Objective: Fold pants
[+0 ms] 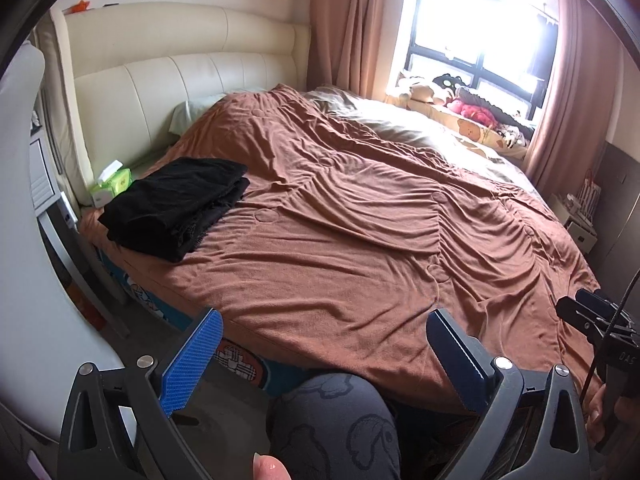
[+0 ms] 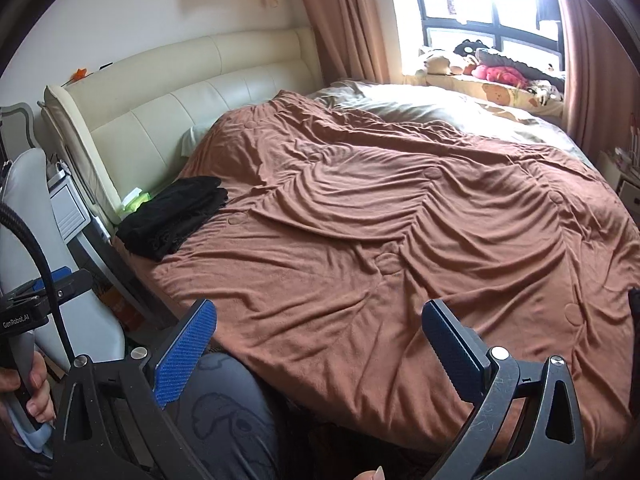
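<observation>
Here: folded black pants (image 1: 176, 208) lie on the brown bedspread (image 1: 360, 240), both grippers empty.
Left to right: green tissue pack (image 1: 112, 186) by the cream headboard (image 1: 180, 76), pants just beside it at the bed's left edge, wrinkled bedspread, sunlit window (image 1: 480, 28) far right. Left gripper (image 1: 324, 356) spread wide over the person's knee (image 1: 336, 420); right gripper (image 2: 320, 344) also spread wide, well apart from the pants.
</observation>
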Tool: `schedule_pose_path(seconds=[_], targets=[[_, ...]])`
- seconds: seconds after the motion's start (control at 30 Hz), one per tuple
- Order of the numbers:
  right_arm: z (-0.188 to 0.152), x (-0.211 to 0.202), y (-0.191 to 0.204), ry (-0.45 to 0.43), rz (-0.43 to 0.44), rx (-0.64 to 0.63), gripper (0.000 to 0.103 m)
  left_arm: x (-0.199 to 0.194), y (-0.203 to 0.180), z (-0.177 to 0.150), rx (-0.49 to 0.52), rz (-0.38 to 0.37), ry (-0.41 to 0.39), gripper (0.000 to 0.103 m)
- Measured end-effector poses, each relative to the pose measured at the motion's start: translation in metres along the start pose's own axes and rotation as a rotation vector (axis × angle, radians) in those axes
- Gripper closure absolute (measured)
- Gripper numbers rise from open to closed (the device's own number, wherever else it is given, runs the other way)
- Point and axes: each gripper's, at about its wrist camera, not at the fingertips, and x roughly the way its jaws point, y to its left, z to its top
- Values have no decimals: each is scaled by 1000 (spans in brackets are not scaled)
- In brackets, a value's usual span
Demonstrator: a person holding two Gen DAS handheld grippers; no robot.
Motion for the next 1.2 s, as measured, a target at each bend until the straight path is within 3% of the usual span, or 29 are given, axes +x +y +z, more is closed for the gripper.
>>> schedule_pose_path(seconds=[0.4,0.57,0.77,1.2], targets=[[-38,-66,12,-15,-57,25,0,-44,-33,-36,94,-52,-28,0],[-49,-87,15,-35,-118,30,0,-60,-39,-46,120,-66,-52,0],[-72,-113,17,-74,-124,61,0,-74,-44,-61,141,-87,-75,0],[-106,-131,21,-126,-165,52,0,-83,-50,-87,156,-101,-115,0]])
